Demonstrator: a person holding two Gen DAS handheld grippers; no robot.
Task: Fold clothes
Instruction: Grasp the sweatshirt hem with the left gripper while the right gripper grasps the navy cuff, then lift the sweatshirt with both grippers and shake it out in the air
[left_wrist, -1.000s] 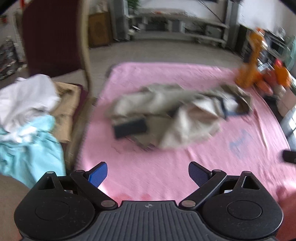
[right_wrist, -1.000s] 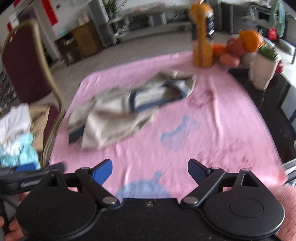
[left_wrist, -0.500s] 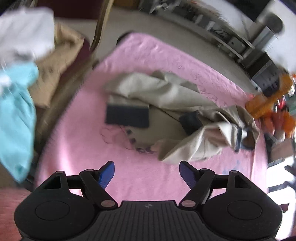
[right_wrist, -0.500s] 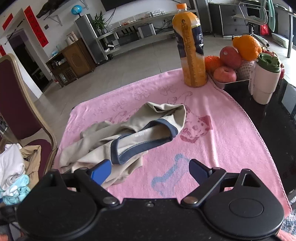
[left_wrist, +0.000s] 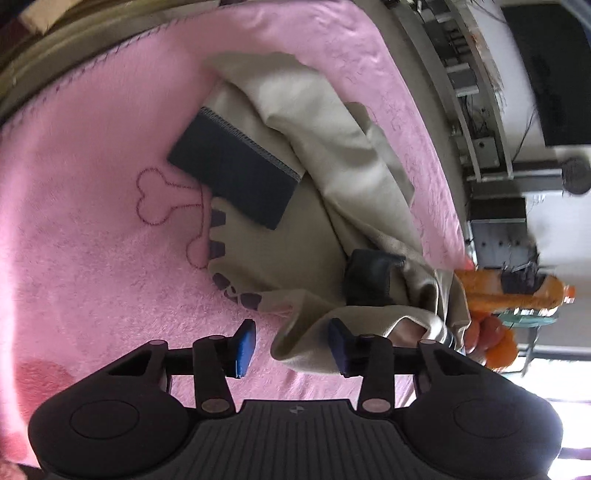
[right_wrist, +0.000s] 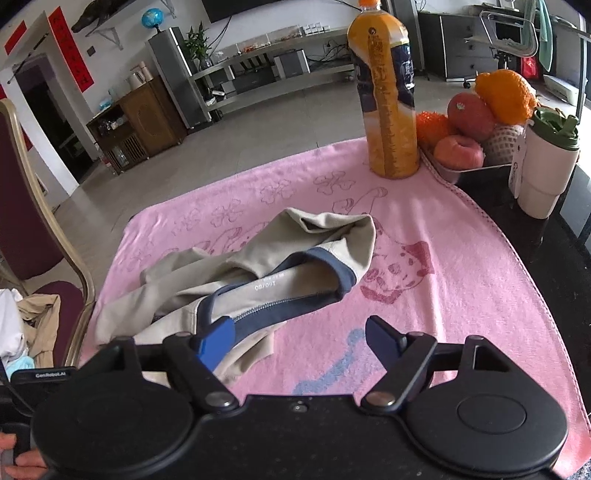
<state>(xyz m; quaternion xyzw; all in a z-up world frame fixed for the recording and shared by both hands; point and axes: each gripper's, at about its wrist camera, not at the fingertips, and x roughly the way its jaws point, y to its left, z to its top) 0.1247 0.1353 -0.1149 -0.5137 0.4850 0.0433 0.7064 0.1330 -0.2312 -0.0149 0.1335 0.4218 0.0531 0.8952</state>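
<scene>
Left gripper (left_wrist: 291, 345) rolled, descended, closing around beige garment (left_wrist: 332, 206) fold, ungripped; right gripper (right_wrist: 299, 341) wide, empty.

A tan jacket (right_wrist: 236, 280) with a dark blue collar and dark blue cuffs lies crumpled on the middle of the pink towel (right_wrist: 443, 280). Its zipper is open and its sleeves are bunched.

The left wrist view looks steeply down from close above the pink towel (left_wrist: 92, 258), rolled so that the room stands sideways. The right wrist view sits level and farther back, facing across the towel (right_wrist: 461, 295) toward the shelves. Both take in the beige garment (left_wrist: 332, 155) (right_wrist: 236, 266) and the orange bottle (left_wrist: 517, 291) (right_wrist: 386, 96).
</scene>
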